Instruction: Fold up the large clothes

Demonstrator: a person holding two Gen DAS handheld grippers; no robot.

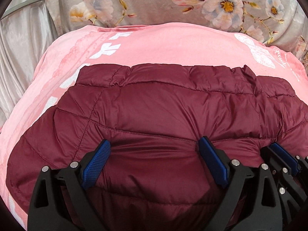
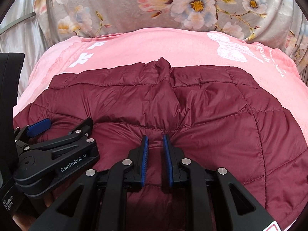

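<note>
A maroon quilted puffer jacket [image 1: 154, 107] lies flat on a pink blanket [image 1: 173, 48]; it also shows in the right wrist view [image 2: 192, 104]. My left gripper [image 1: 154, 144] is open wide, its blue-padded fingers pressing down on the jacket's near edge. It shows at the left of the right wrist view [image 2: 65, 123]. My right gripper [image 2: 155, 138] sits just right of it, jaws narrowly apart with a small ridge of jacket fabric between the pads. Its fingertips [image 1: 279, 150] show at the right of the left wrist view.
The pink blanket [image 2: 154, 46] with white prints covers a bed. A grey floral cover [image 2: 115, 5] lies behind it. Silvery satin fabric [image 1: 21, 44] hangs at the left.
</note>
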